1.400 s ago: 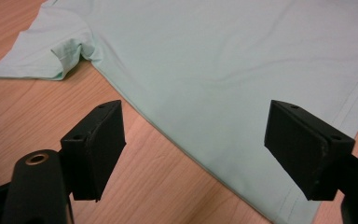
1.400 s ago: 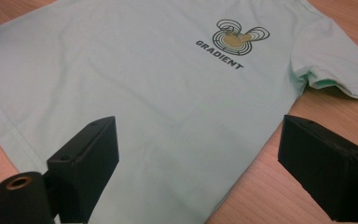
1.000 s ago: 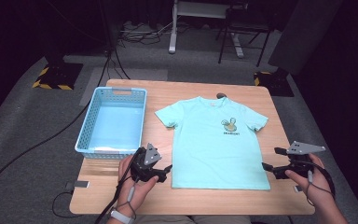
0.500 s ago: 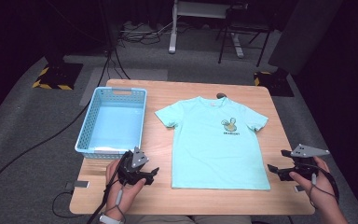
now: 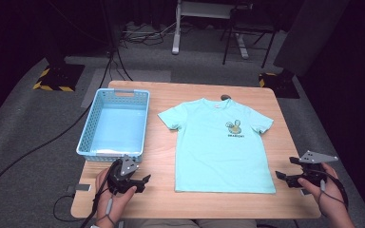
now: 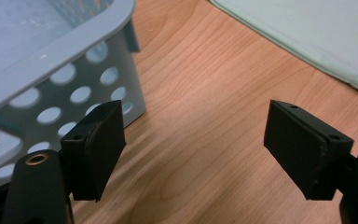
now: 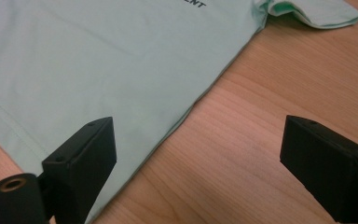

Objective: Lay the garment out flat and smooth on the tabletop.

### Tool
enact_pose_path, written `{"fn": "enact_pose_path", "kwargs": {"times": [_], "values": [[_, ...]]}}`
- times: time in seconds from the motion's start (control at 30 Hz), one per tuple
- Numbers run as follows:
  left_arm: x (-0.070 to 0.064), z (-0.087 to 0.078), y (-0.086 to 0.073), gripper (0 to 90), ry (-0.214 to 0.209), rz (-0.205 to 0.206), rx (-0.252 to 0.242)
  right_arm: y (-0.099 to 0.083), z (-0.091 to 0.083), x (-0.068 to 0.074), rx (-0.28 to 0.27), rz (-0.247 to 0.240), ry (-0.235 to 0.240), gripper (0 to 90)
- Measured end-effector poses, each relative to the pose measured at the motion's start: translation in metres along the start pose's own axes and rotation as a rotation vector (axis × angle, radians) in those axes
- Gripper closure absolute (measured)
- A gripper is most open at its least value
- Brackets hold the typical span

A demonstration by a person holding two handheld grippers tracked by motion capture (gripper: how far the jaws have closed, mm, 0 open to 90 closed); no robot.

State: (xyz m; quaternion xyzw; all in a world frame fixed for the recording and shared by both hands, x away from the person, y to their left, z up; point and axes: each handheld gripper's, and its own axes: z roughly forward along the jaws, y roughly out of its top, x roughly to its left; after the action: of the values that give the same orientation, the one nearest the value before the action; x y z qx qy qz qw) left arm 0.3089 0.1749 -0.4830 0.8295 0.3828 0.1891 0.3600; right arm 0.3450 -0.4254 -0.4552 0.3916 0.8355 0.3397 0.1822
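Hovering low over the wooden table [image 5: 161, 156], the left gripper [image 5: 140, 181] has its jaws spread wide with nothing between them, just off the near corner of the blue basket [image 5: 116, 122]. The right gripper [image 5: 285, 176], jaws equally wide and empty, sits beside the hem corner of the mint T-shirt [image 5: 218, 142], which lies flat mid-table. The chest print has small dark lettering; only "NT" [image 7: 196, 3] is readable up close.

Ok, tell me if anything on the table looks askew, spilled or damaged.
Nothing stands out. The T-shirt lies flat and spread on the table, beside the blue basket. The left gripper and right gripper are open, touching nothing.
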Motion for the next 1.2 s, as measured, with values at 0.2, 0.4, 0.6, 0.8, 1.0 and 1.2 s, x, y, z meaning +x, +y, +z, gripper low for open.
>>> {"fn": "enact_pose_path", "kwargs": {"times": [0.2,0.4,0.6,0.8,1.0,1.2], "values": [[0.007,-0.005,-0.013,20.4,0.016,-0.031,0.006,-0.014,0.0,-0.002,0.01,0.029,-0.005,10.7],[0.011,-0.009,-0.026,20.3,0.027,-0.064,0.013,-0.027,0.0,-0.005,0.02,0.053,-0.012,10.5],[0.02,-0.014,-0.036,19.8,0.037,-0.096,0.027,-0.042,0.003,-0.005,0.03,0.08,-0.016,10.0],[0.03,-0.017,-0.047,17.9,0.06,-0.122,0.047,-0.055,0.005,-0.003,0.043,0.112,-0.018,9.4],[0.039,-0.021,-0.054,15.4,0.075,-0.152,0.048,-0.064,0.007,0.002,-0.005,0.104,-0.052,5.6],[0.04,-0.023,-0.056,14.8,0.075,-0.151,0.05,-0.064,0.009,0.005,-0.001,0.108,-0.058,3.7]]}}
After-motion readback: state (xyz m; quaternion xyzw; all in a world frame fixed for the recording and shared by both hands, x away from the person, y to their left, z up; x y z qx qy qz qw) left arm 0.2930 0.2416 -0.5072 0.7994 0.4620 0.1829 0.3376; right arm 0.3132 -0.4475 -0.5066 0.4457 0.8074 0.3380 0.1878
